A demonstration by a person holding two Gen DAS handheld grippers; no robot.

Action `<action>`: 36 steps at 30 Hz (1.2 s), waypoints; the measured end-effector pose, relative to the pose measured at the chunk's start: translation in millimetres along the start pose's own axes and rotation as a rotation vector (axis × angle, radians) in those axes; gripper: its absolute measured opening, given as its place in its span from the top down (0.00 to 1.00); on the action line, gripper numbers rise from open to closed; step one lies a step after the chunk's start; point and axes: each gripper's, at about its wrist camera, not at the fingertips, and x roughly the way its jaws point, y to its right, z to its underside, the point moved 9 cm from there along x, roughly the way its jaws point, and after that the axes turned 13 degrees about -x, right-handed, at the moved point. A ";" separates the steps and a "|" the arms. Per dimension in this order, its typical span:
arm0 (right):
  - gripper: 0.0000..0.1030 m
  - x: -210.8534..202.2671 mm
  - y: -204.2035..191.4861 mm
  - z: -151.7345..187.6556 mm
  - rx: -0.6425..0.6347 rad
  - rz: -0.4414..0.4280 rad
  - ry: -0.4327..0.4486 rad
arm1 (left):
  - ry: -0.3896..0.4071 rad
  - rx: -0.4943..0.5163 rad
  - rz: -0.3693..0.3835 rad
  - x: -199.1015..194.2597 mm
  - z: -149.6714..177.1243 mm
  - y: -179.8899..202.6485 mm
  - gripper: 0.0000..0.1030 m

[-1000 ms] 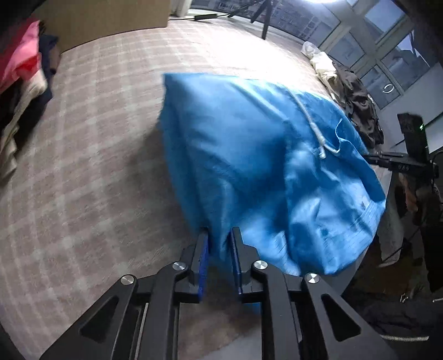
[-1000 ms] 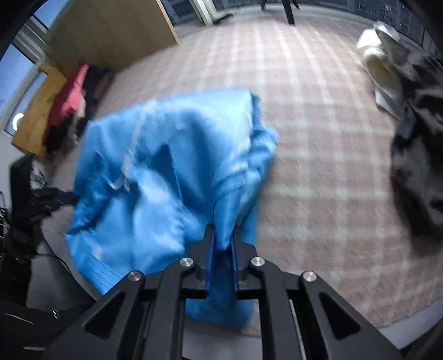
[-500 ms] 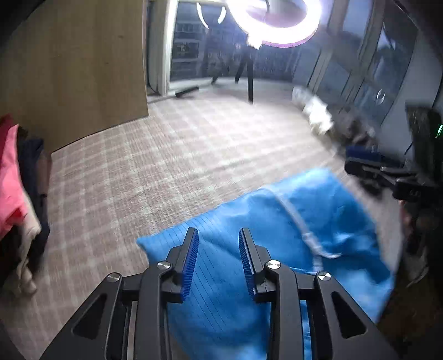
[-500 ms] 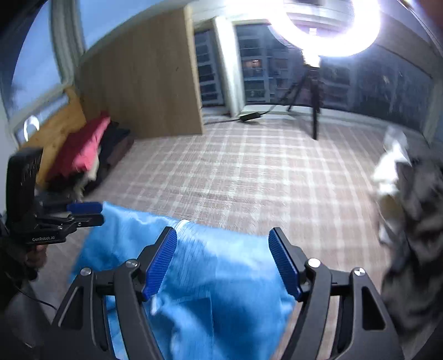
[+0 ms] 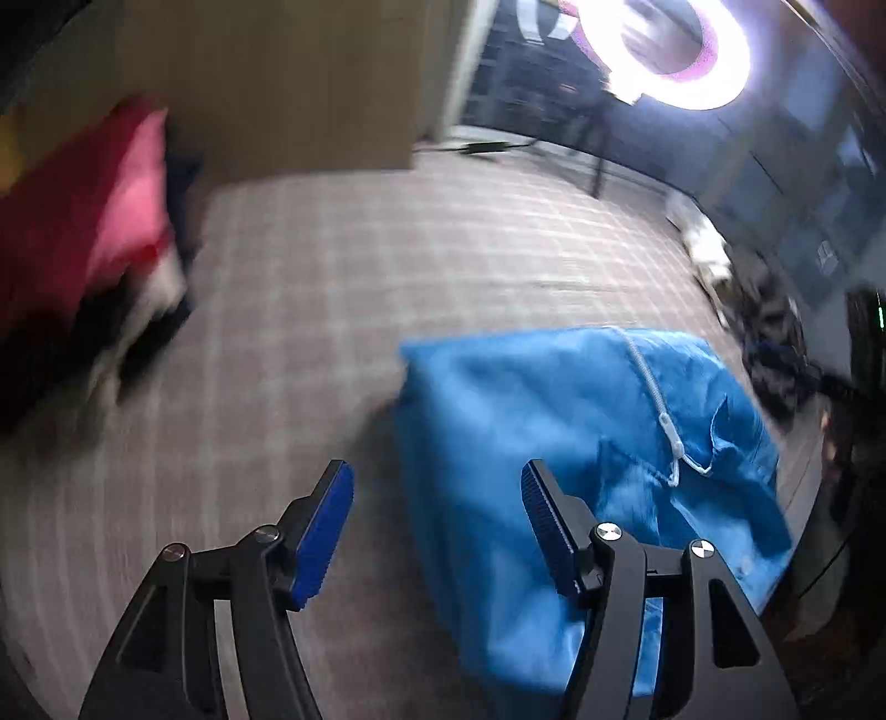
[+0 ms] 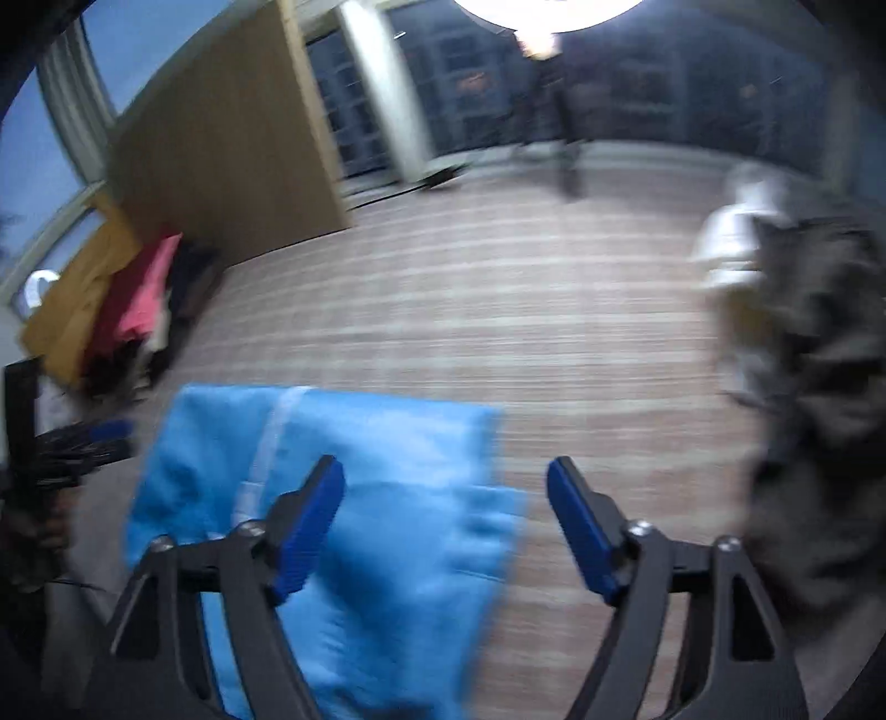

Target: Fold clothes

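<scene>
A bright blue garment (image 5: 581, 432) with a white zipper (image 5: 659, 410) lies folded on the checked surface (image 5: 332, 310). It also shows in the right wrist view, the blue garment (image 6: 343, 476) lying low and left. My left gripper (image 5: 437, 498) hangs open above the garment's left edge, nothing between its blue pads. My right gripper (image 6: 446, 504) is open too, raised over the garment's right edge, holding nothing. Both views are blurred by motion.
A pile of pink, dark and white clothes (image 5: 94, 232) lies at the left by a wooden panel (image 6: 221, 149). A grey and white heap of clothes (image 6: 803, 332) sits at the right. A ring light (image 5: 664, 50) on a stand glows at the back.
Both grippers let go of the blue garment and opened wide. They lifted and tilted up, and the garment now lies flat on the surface.
</scene>
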 end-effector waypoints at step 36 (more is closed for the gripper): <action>0.25 44.1 -58.7 56.0 -0.189 -0.352 -0.111 | -0.125 -0.029 -0.115 48.9 49.5 10.6 0.69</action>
